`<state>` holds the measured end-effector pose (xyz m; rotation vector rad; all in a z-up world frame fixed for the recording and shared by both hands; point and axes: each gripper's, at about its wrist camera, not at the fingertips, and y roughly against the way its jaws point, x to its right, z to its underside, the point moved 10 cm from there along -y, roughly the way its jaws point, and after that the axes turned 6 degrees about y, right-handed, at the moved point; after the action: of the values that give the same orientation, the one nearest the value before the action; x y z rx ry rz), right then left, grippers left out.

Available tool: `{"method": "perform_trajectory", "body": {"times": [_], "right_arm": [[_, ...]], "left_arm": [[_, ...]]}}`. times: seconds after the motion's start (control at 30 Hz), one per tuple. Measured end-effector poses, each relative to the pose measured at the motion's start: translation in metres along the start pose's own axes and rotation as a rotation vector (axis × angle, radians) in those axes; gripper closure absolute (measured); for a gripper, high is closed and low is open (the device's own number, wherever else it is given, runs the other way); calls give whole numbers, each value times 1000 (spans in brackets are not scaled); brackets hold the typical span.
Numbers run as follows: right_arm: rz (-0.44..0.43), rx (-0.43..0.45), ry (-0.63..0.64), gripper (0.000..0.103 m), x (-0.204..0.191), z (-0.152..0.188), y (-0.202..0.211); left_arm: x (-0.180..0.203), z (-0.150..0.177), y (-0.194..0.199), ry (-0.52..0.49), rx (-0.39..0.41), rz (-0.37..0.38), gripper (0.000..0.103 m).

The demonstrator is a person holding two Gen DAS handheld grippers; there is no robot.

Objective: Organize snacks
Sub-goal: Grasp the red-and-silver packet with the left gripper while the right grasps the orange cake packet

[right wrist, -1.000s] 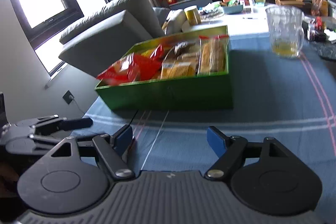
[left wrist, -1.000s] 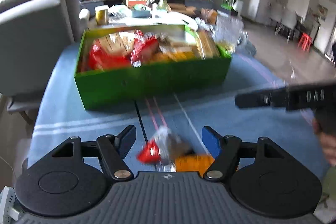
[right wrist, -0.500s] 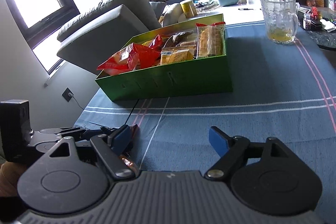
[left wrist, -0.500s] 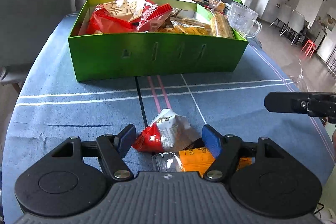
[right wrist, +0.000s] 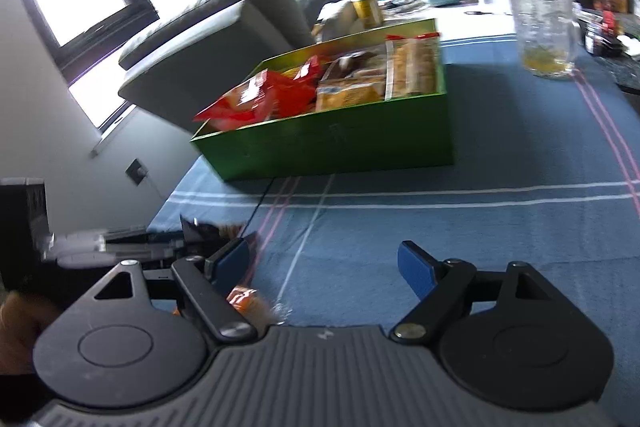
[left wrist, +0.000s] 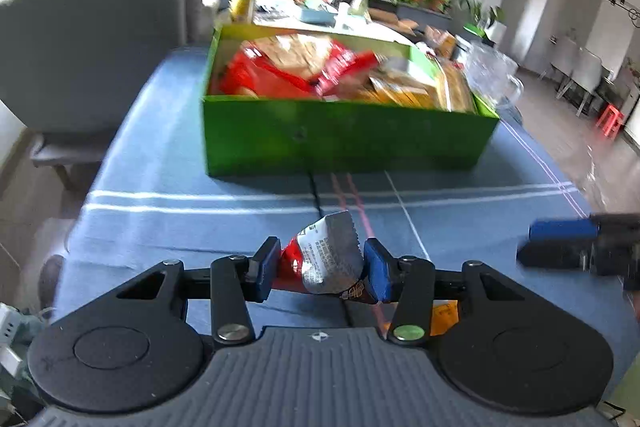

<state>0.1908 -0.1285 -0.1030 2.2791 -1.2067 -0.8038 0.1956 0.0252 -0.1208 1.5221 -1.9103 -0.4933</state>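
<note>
1. Left gripper [left wrist: 322,269]: jaws closing, now narrow, with a red-and-silver snack packet [left wrist: 326,259] between them. Both blue pads press on the packet's sides; its crimped silver end stands up past the fingertips.
2. The packet appears clear of the blue tablecloth [left wrist: 168,219] (motion blur, so contact underneath cannot be settled).
3. An orange snack packet [left wrist: 442,317] lies on the cloth below and to the right of the left gripper's right finger, mostly hidden by the linkage.
4. Right gripper [right wrist: 324,265]: jaws about half apart, nothing between the pads, only bare cloth ahead. The orange packet [right wrist: 244,301] lies by its left finger [right wrist: 230,259], outside the gap; touching or not, cannot tell.
5. Green box [left wrist: 344,139]: ahead of both grippers, well beyond the fingertips, sitting on the cloth and filled with red and yellow-orange snack packs.
6. A glass mug [right wrist: 546,29] stands far ahead and to the right of the right gripper, beyond the box's right end.
7. From the right wrist view the left gripper shows at the left edge, blurred, beside the right gripper's left finger.
</note>
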Motion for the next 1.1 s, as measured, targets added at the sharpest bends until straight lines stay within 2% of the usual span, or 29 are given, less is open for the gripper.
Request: {"method": "perform_trajectory", "body": {"times": [0.13,0.3,0.43,0.77,0.9,1.1], "right_arm": [[-75,-52,153,40,-36,14,-10],[-175,-126,356,35,-77,35,-23],[-77,-157,451,34,-77,38,-40],[48,-158,359,35,-57,20,-64],[70,-154,355,36,-56,22,-59],[87,-132,266,37,-47,20,-51]], "left_arm": [[-6,-7,11,15,33,-7,60],[-9,-9,17,24,45,-8,60],[-10,-8,20,36,51,1,60],[-11,-10,20,50,57,12,60],[-9,-10,19,54,61,19,60],[-3,-7,18,40,64,30,60]]}}
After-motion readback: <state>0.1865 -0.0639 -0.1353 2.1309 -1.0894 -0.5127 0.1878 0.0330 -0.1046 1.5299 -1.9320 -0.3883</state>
